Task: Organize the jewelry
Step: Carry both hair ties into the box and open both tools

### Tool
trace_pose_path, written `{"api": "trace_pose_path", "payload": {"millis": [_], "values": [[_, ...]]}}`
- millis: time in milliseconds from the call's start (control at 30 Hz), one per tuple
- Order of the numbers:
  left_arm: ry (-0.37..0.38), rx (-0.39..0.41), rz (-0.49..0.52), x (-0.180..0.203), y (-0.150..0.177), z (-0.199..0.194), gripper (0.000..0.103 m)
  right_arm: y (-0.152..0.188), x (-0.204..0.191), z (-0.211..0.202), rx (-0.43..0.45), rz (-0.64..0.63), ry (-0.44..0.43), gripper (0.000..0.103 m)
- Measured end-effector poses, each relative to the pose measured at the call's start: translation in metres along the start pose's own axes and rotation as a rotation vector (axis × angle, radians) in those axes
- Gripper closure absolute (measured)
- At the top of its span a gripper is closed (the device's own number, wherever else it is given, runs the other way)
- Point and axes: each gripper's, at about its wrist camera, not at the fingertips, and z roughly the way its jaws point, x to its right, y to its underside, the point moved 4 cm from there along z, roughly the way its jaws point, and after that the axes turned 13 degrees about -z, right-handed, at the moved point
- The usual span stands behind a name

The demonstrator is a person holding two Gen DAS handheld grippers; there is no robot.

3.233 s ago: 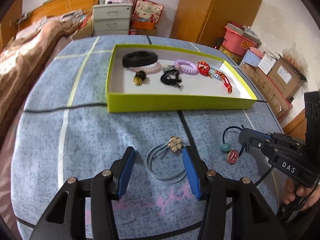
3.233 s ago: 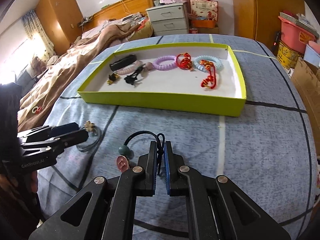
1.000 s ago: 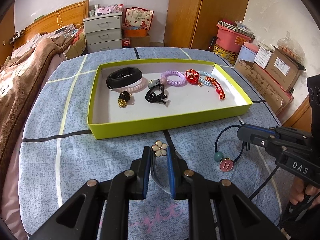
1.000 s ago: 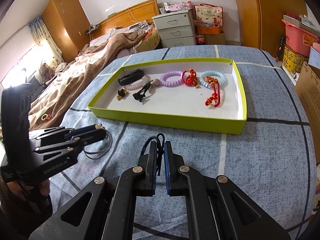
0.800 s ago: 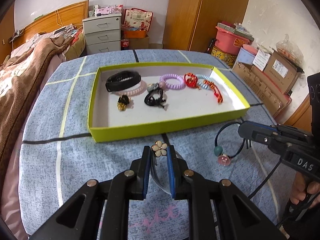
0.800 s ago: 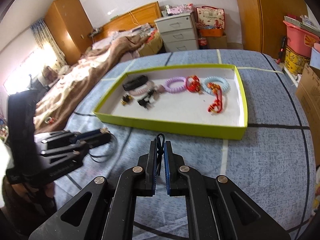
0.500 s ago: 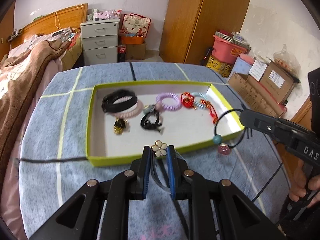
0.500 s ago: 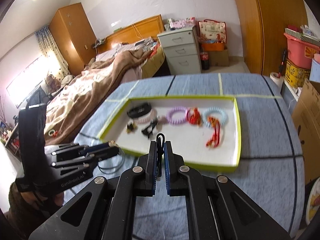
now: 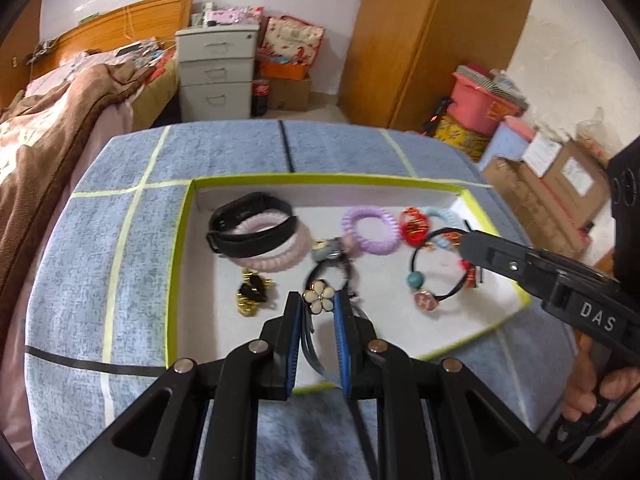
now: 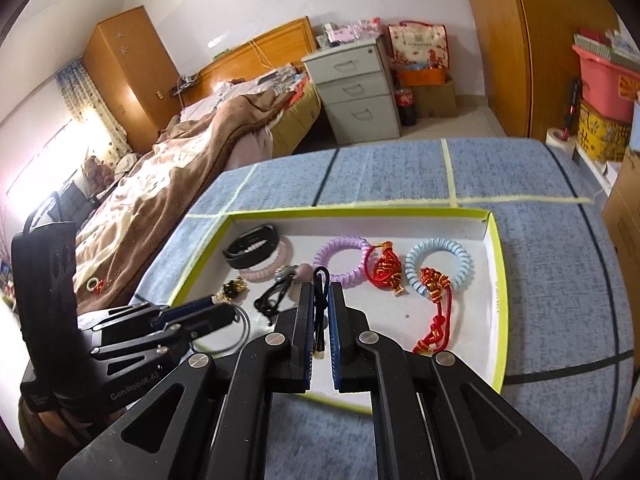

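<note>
A lime-green tray [image 9: 175, 264] with a white floor lies on the blue cloth and holds several hair ties and bracelets. My left gripper [image 9: 317, 298] is shut on a grey hair tie with a cream flower charm [image 9: 318, 302], over the tray's near half. My right gripper [image 10: 320, 288] is shut on the cord of a black hair tie [image 10: 319, 280]. In the left wrist view that tie's teal bead and pink H charm [image 9: 424, 300] dangle above the tray's right side. The left gripper [image 10: 224, 310] shows in the right wrist view, with the grey loop [image 10: 245, 326] hanging from it.
In the tray lie a black band [image 9: 248, 228], a purple coil [image 9: 370, 232], a light-blue coil [image 10: 438, 264], red knotted cords [image 10: 384, 266] and a gold-and-black piece [image 9: 252, 296]. A bed [image 10: 168, 176] stands left, drawers [image 10: 356, 92] behind, and boxes [image 9: 560, 184] right.
Both grippers have carried their hair ties forward from above the blue cloth to above the tray. Neither grip has changed.
</note>
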Motion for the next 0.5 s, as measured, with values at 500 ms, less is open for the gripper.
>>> {"api": "trace_pose_path", "payload": {"millis": [500], "values": [[0.000,-0.044,-0.025,-0.008,0.007,0.017,0.085,0.024,0.023,0.018,-0.118,-0.025,0.127,0.096]]}}
